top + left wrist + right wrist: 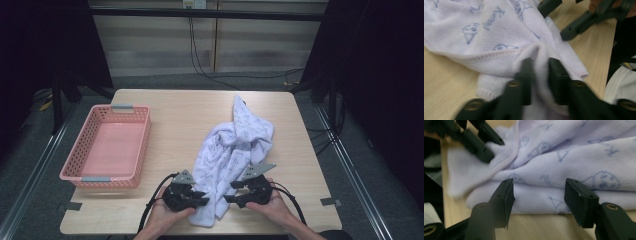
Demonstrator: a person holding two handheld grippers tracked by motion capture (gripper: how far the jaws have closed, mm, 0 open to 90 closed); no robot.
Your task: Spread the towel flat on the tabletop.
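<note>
Pale wood-grain table [165, 107] carries a pink perforated plastic basket [107, 145] at nine o'clock and a crumpled white terry towel [232, 150] with blue printed figures from centre toward six o'clock. My left hand-held gripper [541, 75] has its jaws pinched on a thin hemmed fold at the towel's near edge, a shallow bite that I judge could slip free once I lift. My right hand-held gripper [537, 200] stands wide just short of the soft stacked folds, so closing here may catch several layers or none.
</note>
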